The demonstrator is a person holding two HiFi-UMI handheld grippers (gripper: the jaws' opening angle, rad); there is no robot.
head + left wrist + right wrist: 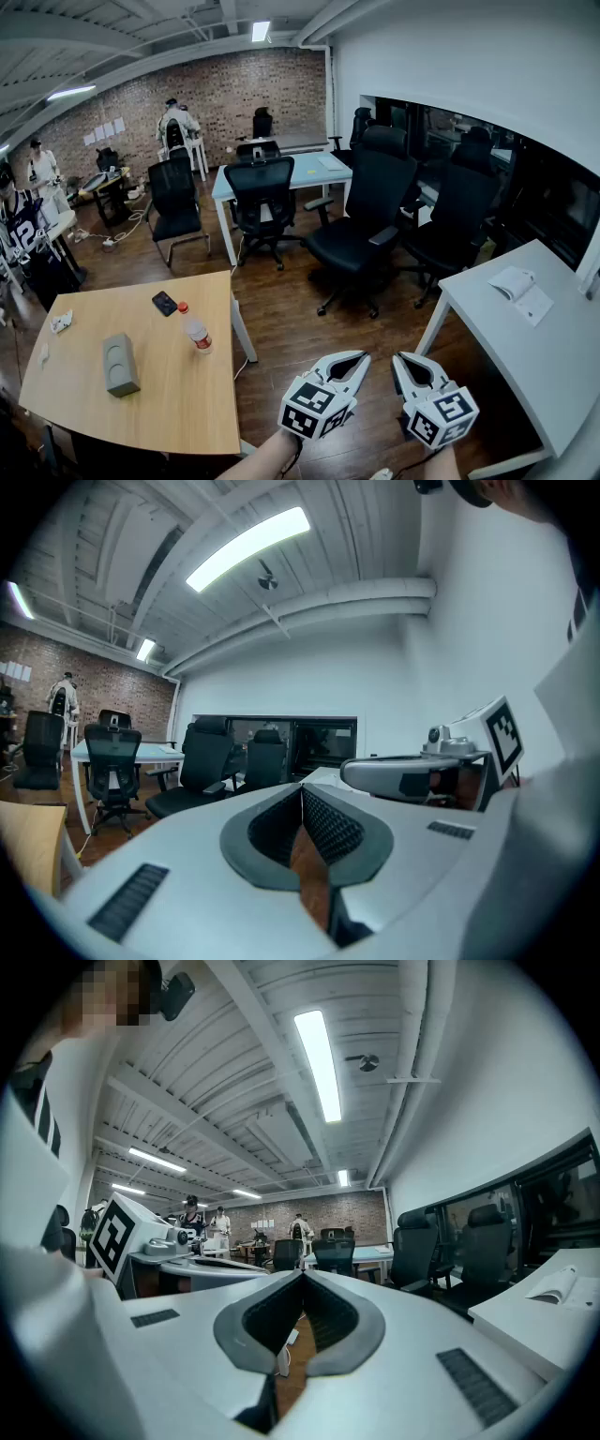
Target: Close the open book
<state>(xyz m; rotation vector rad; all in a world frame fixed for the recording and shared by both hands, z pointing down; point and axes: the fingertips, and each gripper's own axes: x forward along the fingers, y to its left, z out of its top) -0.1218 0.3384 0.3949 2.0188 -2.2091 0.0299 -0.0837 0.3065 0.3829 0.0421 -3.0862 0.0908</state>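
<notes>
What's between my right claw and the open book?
Head view: just wood floor and bare white tabletop between right claw and open book.

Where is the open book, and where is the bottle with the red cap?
open book (514, 281): head view, on its curved page.
bottle (196, 333): head view, on the middle of its clear body.

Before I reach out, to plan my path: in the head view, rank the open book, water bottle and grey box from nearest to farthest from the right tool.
1. Open book, on the white desk, right of the right tool.
2. Water bottle, left, on the wooden table's right edge.
3. Grey box, farther left on that table.
</notes>
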